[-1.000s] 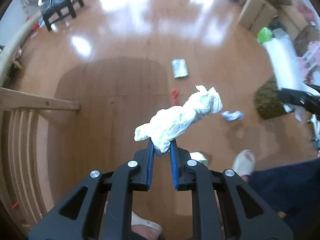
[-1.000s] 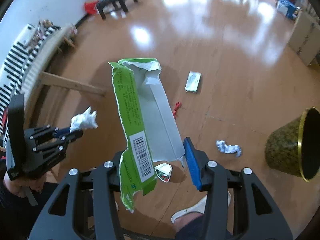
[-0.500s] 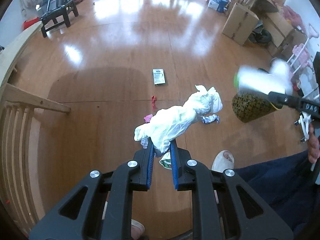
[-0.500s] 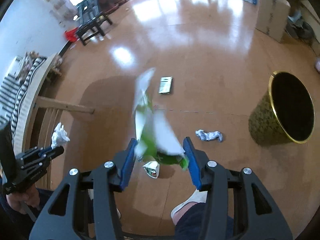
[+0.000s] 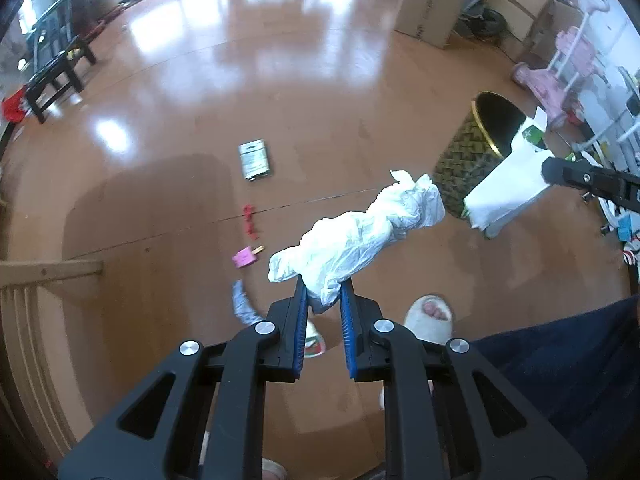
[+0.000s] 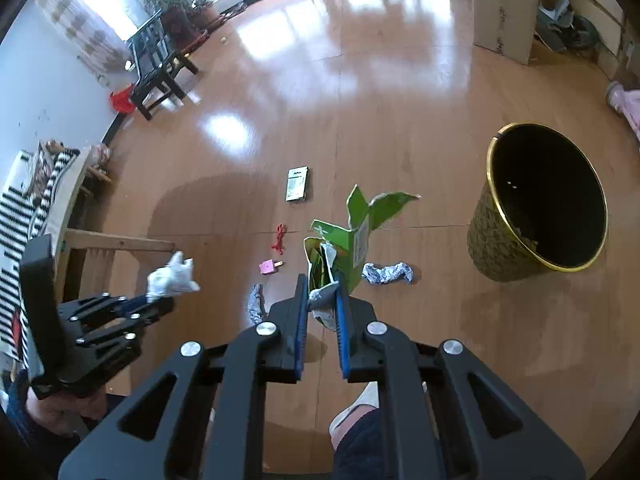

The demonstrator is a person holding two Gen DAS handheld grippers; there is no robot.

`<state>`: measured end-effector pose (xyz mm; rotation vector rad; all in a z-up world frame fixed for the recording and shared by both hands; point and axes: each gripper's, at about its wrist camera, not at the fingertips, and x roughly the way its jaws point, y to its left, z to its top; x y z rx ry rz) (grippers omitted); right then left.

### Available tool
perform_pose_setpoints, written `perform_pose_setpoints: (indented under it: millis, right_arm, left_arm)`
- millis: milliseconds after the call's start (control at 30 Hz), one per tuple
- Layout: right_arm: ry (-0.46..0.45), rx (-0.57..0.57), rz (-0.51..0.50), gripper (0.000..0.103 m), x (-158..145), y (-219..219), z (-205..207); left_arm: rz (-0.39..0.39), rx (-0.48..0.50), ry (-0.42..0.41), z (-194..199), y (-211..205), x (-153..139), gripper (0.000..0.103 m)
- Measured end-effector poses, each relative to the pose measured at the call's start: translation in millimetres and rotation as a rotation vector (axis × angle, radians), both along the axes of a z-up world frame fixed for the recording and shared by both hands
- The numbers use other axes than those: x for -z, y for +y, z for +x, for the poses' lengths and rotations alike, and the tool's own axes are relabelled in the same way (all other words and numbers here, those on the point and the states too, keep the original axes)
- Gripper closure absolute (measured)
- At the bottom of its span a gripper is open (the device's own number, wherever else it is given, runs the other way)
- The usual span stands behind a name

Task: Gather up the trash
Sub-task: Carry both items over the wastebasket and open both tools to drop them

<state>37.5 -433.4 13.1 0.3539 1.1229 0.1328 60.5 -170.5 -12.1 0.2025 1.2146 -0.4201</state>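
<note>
Trash is half gathered: left gripper (image 5: 323, 294) pinches a crumpled white tissue (image 5: 356, 238), and right gripper (image 6: 322, 294), whose jaws have just been closing, clamps a torn green carton (image 6: 344, 240). A grey packet (image 6: 297, 183), red scrap (image 6: 279, 237), pink tag (image 6: 267, 267) and foil wads (image 6: 387, 273) lie on the floor beside the gold-rimmed bin (image 6: 500, 256), its contents mostly hidden in shadow

The lower end of the white crumpled paper (image 5: 356, 240) is hidden between the left gripper's fingers (image 5: 301, 320), the print on the flat packet (image 6: 297, 183) is too small to read, the bin (image 6: 520, 248) interior is dark, and the person's slippered foot (image 5: 430, 316) is partly covered.
</note>
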Motion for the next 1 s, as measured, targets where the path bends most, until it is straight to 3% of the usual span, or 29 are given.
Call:
perform_pose_setpoints:
  millis: [267, 400, 533, 933, 967, 1000]
  right_arm:
    - [-0.058, 0.204, -0.026, 0.09, -33.6, -95.3, 1.8]
    - [-0.047, 0.374, -0.053, 0.09, -27.4, -154.5, 2.6]
    - [-0.019, 0.461, -0.028, 0.09, -10.2, -186.6, 4.8]
    - [0.042, 0.57, -0.141, 0.09, 18.7, -226.1, 21.3]
    - [0.035, 0.582, -0.148, 0.087, 18.8, -229.6, 21.4]
    - [0.038, 0.596, -0.154, 0.074, 19.1, -231.0, 20.2]
  left_arm:
    - [-0.056, 0.119, -0.006, 26.0, -115.1, -18.6, 0.089]
    - [-0.11, 0.198, 0.014, 38.7, -194.5, -16.8, 0.088]
    - [-0.119, 0.271, 0.015, 48.8, -260.5, -2.2, 0.088]
    - [-0.126, 0.305, 0.085, 88.2, -336.3, 46.4, 0.088]
    - [-0.13, 0.31, 0.095, 90.5, -341.5, 50.8, 0.088]
    - [-0.136, 0.313, 0.098, 92.0, -342.4, 53.4, 0.08]
